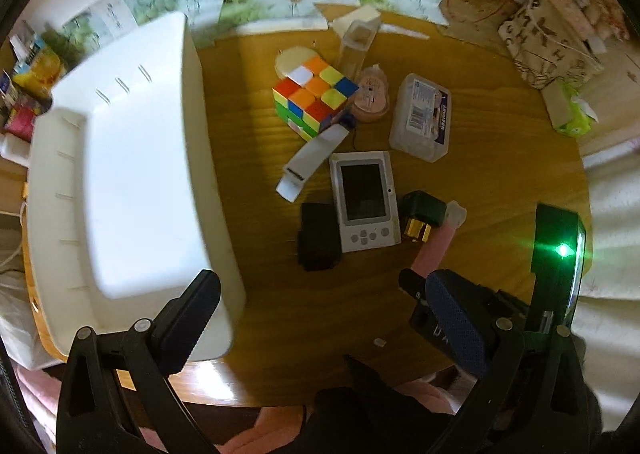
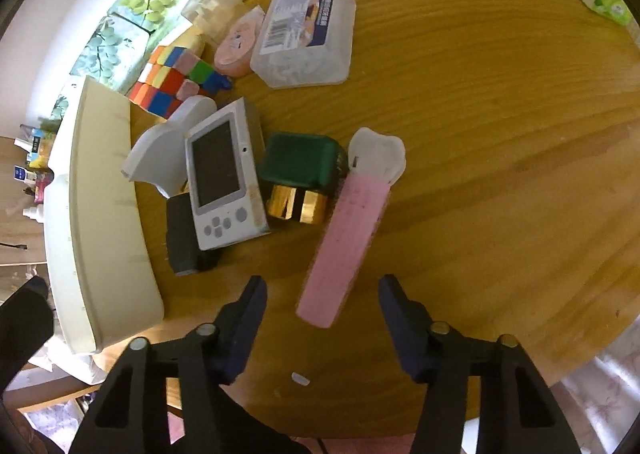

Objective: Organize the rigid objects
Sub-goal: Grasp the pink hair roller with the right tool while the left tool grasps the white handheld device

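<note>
Both grippers are black plastic frames with triangular cut-outs and round silver pivot screws. The left gripper (image 1: 320, 318) carries thick fingers (image 1: 182, 328) faced with dark, finely ribbed pads. The right gripper (image 2: 322, 324) has navy-blue dimpled fingertips (image 2: 248, 318); seen from the left wrist, its housing bears a glowing green light. Pink fabric below, possibly the person's clothing, is blurred.
</note>
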Available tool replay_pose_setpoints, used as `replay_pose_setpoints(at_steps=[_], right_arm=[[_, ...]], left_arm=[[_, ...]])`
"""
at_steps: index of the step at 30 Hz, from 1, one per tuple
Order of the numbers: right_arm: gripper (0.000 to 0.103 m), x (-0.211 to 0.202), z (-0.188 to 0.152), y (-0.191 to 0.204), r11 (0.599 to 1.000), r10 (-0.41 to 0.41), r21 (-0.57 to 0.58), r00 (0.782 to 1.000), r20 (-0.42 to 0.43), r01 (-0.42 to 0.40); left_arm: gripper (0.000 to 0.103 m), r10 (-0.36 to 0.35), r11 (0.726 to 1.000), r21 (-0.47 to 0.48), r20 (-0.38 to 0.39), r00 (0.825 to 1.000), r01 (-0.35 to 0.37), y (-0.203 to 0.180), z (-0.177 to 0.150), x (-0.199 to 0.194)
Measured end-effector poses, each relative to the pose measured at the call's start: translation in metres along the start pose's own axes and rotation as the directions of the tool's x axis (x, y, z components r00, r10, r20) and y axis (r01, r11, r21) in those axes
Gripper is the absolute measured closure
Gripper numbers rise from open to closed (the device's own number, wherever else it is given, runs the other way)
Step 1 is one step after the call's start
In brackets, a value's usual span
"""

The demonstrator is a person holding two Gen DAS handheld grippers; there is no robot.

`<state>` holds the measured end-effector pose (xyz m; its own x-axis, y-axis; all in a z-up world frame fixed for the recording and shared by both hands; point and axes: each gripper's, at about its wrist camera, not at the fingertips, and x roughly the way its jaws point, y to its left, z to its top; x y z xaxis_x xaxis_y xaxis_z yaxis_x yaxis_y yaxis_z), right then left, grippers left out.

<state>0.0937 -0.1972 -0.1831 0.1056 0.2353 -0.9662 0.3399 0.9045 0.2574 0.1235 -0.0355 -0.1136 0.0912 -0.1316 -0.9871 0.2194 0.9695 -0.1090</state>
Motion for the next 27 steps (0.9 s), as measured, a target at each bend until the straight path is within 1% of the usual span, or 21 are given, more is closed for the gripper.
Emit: replay_pose_setpoints(at_steps=[1, 3, 6, 9, 13, 18, 23, 25, 27], right_arm=[[0.053, 0.002, 0.001, -0.002, 1.0, 0.002, -0.005, 1.0, -0.007, -0.003], [0.063, 0.006, 0.004, -0.009, 1.0, 0.004, -0.019, 1.0, -0.027, -0.005], [0.07, 0.007, 0.006, -0.018, 0.999, 0.02, -0.042, 0.999, -0.043, -0.022], [0.073, 0.007, 0.007, -0.023, 0.995, 0.033, -0.088, 0.998, -0.049, -0.038], [0.075, 0.008, 0.014, -0.028, 0.989, 0.061, -0.132, 0.995, -0.081, -0.071], [0.077, 0.008, 0.031, -0.045, 0.981, 0.095, -0.155, 0.987, -0.131, -0.115], [0.078, 0.001, 0.035, -0.063, 0.972, 0.123, -0.179, 0.978, -0.166, -0.153], [0.078, -0.003, 0.038, -0.069, 0.969, 0.127, -0.19, 0.977, -0.17, -0.159], [0.078, -0.006, 0.043, -0.076, 0.967, 0.127, -0.198, 0.977, -0.172, -0.16]], left_arm=[[0.001, 0.004, 1.0, -0.007, -0.008, 1.0, -0.004, -0.002, 0.003, 0.002], [0.001, 0.011, 1.0, -0.027, -0.033, 0.999, -0.012, -0.006, 0.009, 0.009], [0.001, 0.019, 0.998, -0.056, -0.072, 0.997, -0.023, -0.013, 0.019, 0.021], [0.001, 0.02, 0.996, -0.084, -0.107, 0.994, -0.029, -0.016, 0.028, 0.033], [0.002, 0.016, 0.992, -0.124, -0.159, 0.987, -0.036, -0.02, 0.038, 0.051], [0.007, 0.004, 0.983, -0.177, -0.221, 0.975, -0.044, -0.021, 0.049, 0.075], [0.012, 0.002, 0.972, -0.228, -0.248, 0.969, -0.061, -0.02, 0.057, 0.09], [0.017, 0.007, 0.966, -0.249, -0.256, 0.967, -0.074, -0.018, 0.062, 0.095], [0.02, 0.022, 0.96, -0.265, -0.26, 0.965, -0.093, -0.015, 0.063, 0.098]])
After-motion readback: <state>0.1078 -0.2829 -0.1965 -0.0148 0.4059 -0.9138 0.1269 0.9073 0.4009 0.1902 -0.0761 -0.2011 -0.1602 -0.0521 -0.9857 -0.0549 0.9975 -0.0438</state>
